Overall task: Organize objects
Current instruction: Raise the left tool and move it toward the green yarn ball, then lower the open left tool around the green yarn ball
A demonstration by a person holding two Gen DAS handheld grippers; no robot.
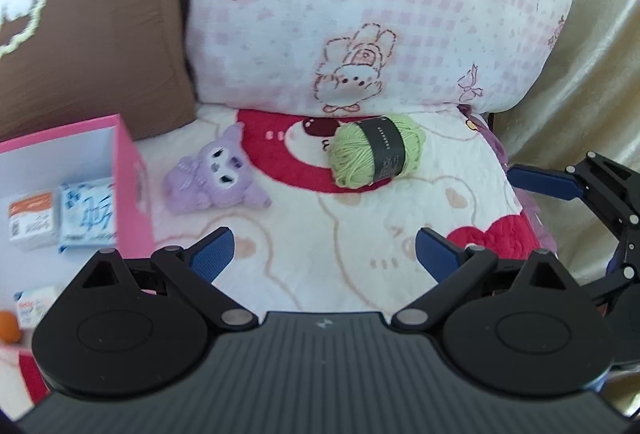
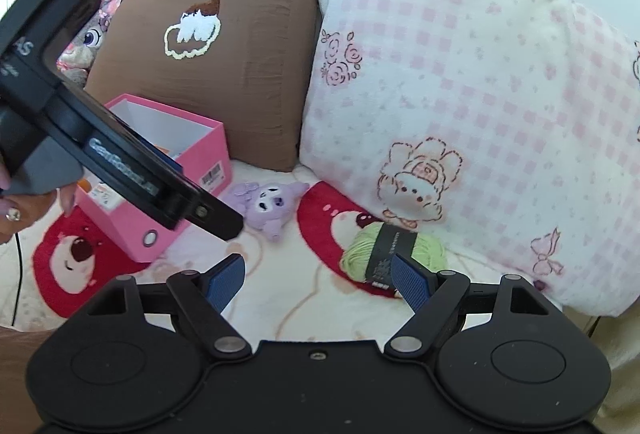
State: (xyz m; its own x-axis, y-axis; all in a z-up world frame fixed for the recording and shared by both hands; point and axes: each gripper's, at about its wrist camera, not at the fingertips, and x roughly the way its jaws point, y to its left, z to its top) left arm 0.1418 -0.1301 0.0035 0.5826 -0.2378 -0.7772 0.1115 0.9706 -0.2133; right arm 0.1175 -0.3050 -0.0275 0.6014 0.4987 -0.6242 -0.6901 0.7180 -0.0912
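Bed scene – two grippers, both spread and empty

One green yarn ball (image 1: 376, 150) lies centre frame on the blanket (image 1: 320, 234), below one pink checked pillow (image 1: 380, 14); one purple plush toy (image 1: 216, 174) to its left, apart from it; one open pink box (image 1: 128, 170) at left edge holds at least three small packets. Left gripper (image 1: 324, 254) spread wide, nothing between its pads; right gripper (image 2: 320, 278) likewise parted – yarn just beyond its right pad

Both wrist views are angled down, close over the bed; the green yarn ball with a dark band (image 1: 376, 150) (image 2: 394, 248) and the purple plush toy (image 1: 216, 172) (image 2: 268, 204) are shared.
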